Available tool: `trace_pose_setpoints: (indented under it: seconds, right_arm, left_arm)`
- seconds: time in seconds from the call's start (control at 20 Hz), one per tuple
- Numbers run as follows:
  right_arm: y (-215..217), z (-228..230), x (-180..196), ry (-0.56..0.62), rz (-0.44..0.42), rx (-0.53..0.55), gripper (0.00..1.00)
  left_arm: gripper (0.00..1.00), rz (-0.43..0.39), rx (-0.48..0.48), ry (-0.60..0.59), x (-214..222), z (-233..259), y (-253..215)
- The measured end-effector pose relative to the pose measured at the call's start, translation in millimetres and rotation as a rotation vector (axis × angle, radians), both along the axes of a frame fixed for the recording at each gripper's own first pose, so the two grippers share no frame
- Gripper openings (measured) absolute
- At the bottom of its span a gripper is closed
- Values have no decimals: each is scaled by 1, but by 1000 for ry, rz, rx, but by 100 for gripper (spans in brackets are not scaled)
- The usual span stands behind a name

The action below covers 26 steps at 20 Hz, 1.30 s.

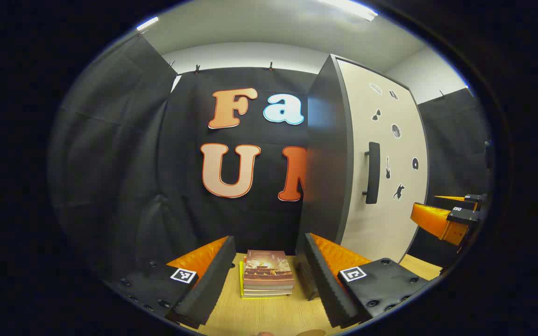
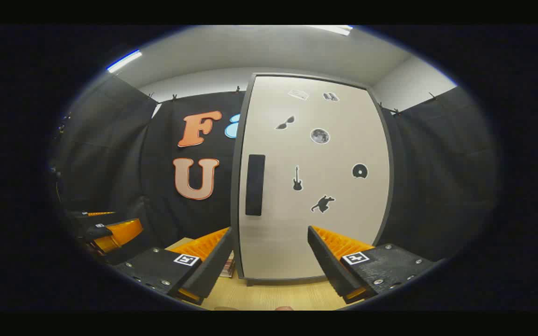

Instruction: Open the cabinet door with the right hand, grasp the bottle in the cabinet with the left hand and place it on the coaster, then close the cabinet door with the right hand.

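Note:
The cabinet (image 2: 315, 224) stands upright on the wooden table, its pale door shut, so the inside is hidden. A dark vertical handle (image 2: 255, 184) sits near the door's left edge. My right gripper (image 2: 270, 229) is open, a short way in front of the door's lower part and just right of the handle line. In the left gripper view the cabinet (image 1: 385, 224) stands to the right, its handle (image 1: 372, 172) facing sideways. My left gripper (image 1: 269, 238) is open and empty, left of the cabinet, pointing at a stack of books (image 1: 267, 280).
The books lie on the wooden table (image 1: 269, 312) against the back cloth, next to the cabinet's dark side panel (image 1: 327, 163). The right gripper (image 1: 430, 205) shows at the far right of the left gripper view. The left gripper (image 2: 124, 219) shows at the left of the right gripper view.

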State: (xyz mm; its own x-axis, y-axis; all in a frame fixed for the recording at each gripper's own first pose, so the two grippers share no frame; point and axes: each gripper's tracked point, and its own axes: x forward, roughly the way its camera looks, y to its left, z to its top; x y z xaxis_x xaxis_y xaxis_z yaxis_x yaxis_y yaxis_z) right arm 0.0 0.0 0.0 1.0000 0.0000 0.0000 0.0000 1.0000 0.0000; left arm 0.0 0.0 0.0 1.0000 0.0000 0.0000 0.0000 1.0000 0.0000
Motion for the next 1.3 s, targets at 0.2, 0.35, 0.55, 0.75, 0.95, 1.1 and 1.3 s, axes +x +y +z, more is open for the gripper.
trace_pose_setpoints:
  seconds: [0.2, 0.35, 0.55, 0.75, 0.95, 1.1, 1.3]
  right_arm:
    - [10, -3, 6, 10, -4, -11, 96]
    - [18, -1, 13, 5, -2, -21, 93]
    - [27, -4, 15, 13, 9, -8, 95]
    - [32, -6, 16, 25, 28, -4, 95]
    - [37, -1, 26, 21, 51, 8, 98]
    - [36, 5, 44, 14, 54, 41, 95]
    - [33, 15, 73, -3, 49, 70, 94]
  left_arm:
    - [97, -17, -31, 2, 8, 1, 4]
    - [96, -12, -26, 16, 15, -4, 13]
    - [98, 0, 1, 30, 17, -8, 20]
    - [97, 0, 11, 27, 15, -5, 21]
    - [97, 10, 7, 25, 9, -4, 22]
    - [95, 26, 22, 27, 4, -5, 28]
    - [95, 54, 25, 35, 1, -9, 39]
